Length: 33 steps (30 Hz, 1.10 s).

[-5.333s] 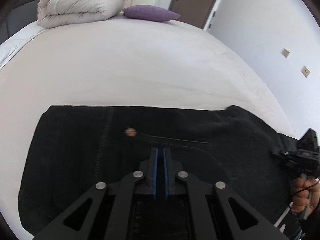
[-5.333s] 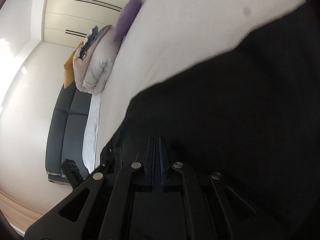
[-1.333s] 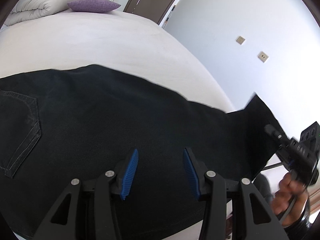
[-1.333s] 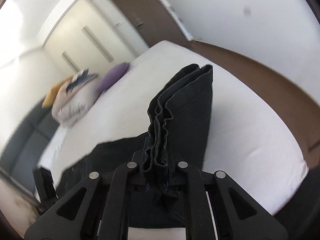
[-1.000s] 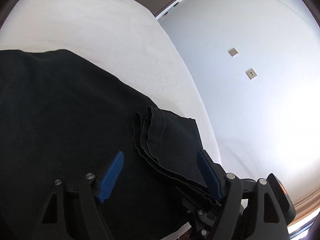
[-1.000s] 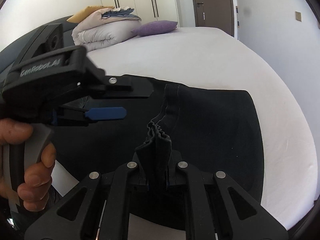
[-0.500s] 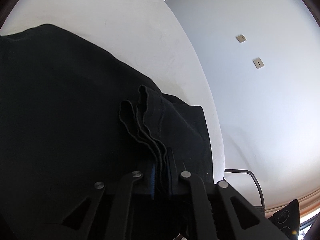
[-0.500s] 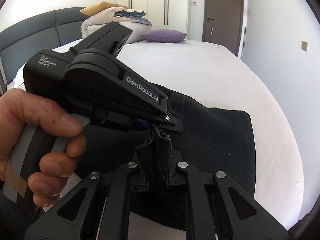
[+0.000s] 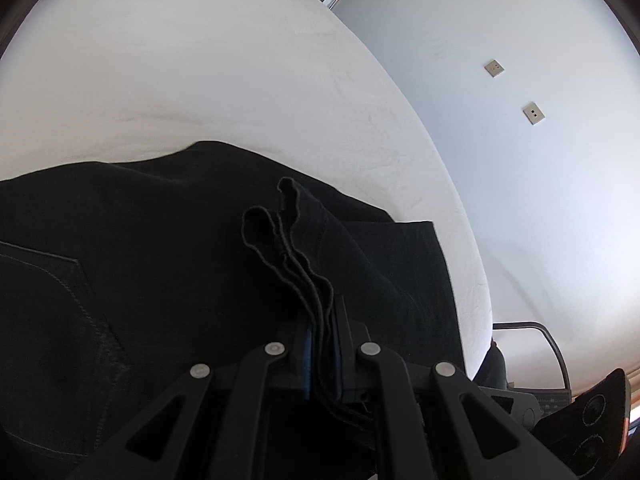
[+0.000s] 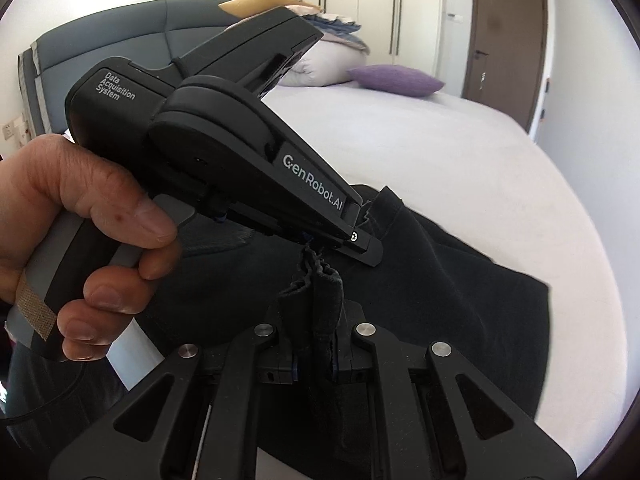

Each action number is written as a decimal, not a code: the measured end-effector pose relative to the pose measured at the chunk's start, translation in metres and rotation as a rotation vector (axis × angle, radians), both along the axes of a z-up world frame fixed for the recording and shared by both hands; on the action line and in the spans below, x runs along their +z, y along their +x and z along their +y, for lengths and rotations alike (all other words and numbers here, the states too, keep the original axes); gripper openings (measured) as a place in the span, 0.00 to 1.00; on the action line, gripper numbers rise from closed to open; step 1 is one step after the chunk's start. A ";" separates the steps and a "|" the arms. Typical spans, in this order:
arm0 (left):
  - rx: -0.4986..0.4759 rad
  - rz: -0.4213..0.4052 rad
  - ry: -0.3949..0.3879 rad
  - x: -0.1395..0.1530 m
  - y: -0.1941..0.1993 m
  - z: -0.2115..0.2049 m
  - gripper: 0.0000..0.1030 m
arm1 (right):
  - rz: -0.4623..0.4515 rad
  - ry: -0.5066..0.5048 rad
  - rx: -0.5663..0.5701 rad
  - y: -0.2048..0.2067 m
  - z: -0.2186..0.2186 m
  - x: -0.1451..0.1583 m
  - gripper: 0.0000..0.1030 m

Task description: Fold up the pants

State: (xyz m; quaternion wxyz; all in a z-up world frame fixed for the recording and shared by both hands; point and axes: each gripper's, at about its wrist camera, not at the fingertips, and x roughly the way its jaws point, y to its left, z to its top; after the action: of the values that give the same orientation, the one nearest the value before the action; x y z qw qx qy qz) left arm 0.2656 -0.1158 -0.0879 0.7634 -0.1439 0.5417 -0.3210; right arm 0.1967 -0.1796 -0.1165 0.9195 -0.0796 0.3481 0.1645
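Observation:
Black pants (image 9: 160, 272) lie on the white bed (image 9: 200, 80), a back pocket at the left, the leg ends doubled back over the body. My left gripper (image 9: 322, 344) is shut on the stacked leg hems (image 9: 288, 240), which stand up between its blue pads. My right gripper (image 10: 316, 344) is shut on the same bunched hem edge (image 10: 320, 288). In the right wrist view the left gripper (image 10: 352, 236) is held by a hand just ahead, clamped on the hems next to mine. The pants (image 10: 460, 280) spread to the right there.
A folded duvet (image 10: 320, 60) and a purple pillow (image 10: 396, 76) sit at the bed's far end by a grey headboard (image 10: 120, 40). A brown door (image 10: 508, 32) and wardrobes stand behind. The bed's edge and a wall with sockets (image 9: 534, 114) lie to the right.
My left gripper opened, moved from the waist to the leg hems and shut on them beside the right gripper. In the last half second both grippers tilted slightly, hems still held.

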 end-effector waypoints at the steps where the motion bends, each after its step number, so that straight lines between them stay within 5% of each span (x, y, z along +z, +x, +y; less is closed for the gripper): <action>1: 0.007 0.003 0.009 -0.002 0.002 0.008 0.08 | 0.008 -0.002 0.015 0.001 0.009 -0.002 0.09; 19: 0.076 0.026 0.018 -0.032 0.009 0.062 0.09 | 0.137 -0.009 0.098 -0.023 0.080 -0.036 0.12; 22: 0.082 0.012 0.050 -0.032 0.010 0.065 0.17 | 0.147 -0.003 0.093 -0.028 0.082 -0.037 0.13; 25: 0.117 -0.016 0.072 -0.027 0.008 0.077 0.23 | 0.195 0.044 0.099 -0.032 0.079 -0.032 0.16; 27: 0.158 -0.068 0.139 -0.016 0.004 0.081 0.44 | 0.220 0.098 0.108 -0.047 0.064 -0.022 0.16; 33: 0.159 -0.240 0.239 0.023 -0.019 0.060 0.46 | 0.280 0.376 0.139 -0.087 -0.003 0.006 0.17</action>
State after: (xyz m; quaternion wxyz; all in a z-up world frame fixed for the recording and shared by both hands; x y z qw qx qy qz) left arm 0.2465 -0.0555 -0.0651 0.8572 -0.0553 0.4678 -0.2079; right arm 0.1094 -0.1829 -0.1102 0.8475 0.0927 0.4291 0.2985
